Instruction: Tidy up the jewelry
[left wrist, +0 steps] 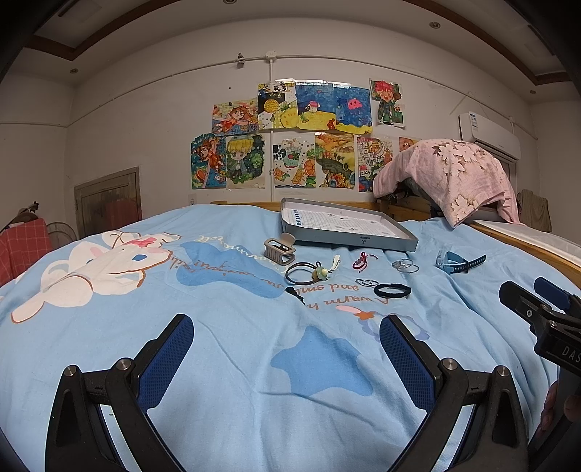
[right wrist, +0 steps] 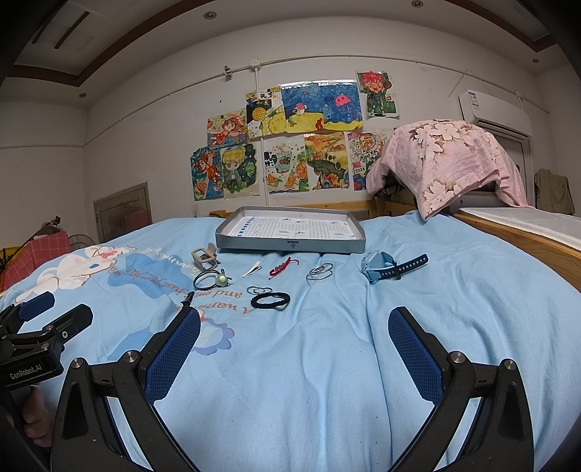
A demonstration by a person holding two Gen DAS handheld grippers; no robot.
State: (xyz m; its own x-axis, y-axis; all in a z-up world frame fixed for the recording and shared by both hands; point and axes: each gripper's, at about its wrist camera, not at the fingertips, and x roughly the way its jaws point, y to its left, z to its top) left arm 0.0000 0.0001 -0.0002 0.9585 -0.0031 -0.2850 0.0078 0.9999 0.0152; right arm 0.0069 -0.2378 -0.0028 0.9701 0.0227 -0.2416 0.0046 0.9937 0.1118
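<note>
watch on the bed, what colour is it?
Blue: the watch has a light blue case and a darker blue strap. Clearest in the right wrist view.

The room was dim under small recessed ceiling lights (left wrist: 434, 25); shadows were soft, focus was sharp, and fisheye curvature darkened both views' corners.

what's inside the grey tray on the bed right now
Only a printed grid paper liner shows inside the grey tray; no jewelry is in it. The near wall hides a thin strip of the tray floor just behind it.
</note>
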